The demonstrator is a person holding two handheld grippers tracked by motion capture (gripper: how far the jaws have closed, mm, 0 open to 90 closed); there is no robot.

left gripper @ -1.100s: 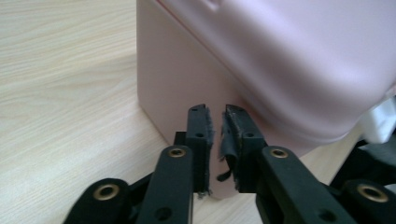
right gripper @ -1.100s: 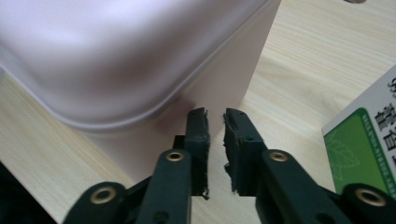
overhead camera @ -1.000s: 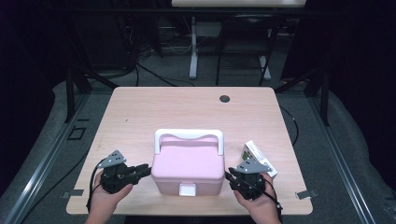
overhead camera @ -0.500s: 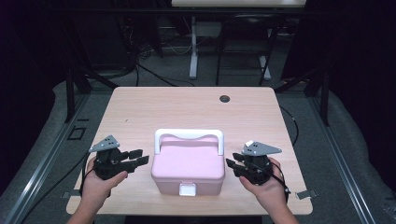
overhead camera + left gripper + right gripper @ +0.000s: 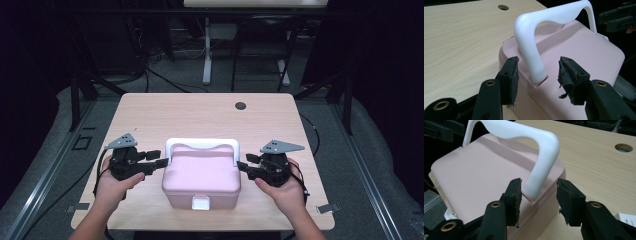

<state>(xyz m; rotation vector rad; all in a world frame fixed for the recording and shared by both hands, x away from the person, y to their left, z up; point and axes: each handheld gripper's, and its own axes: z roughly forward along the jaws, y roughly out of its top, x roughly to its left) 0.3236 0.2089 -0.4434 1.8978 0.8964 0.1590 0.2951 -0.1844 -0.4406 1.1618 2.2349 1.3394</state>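
The pink box [image 5: 201, 177] sits between both grippers, left [image 5: 159, 158] and right [image 5: 241, 167]; their jaws, just opening, stand wide, holding nothing.

The box [image 5: 201, 180] is pink plastic with a smooth, matt finish. Its handle [image 5: 536, 45] is white plastic, smooth, with a slight sheen. The table [image 5: 200, 115] has a pale wood-grain top, matt. The left gripper [image 5: 158, 158] and the right gripper [image 5: 243, 167] are black plastic, matt, with brass-coloured metal inserts. Their pads [image 5: 566, 72] are black, rough and frayed at the edges. The plates on top are grey and matt.
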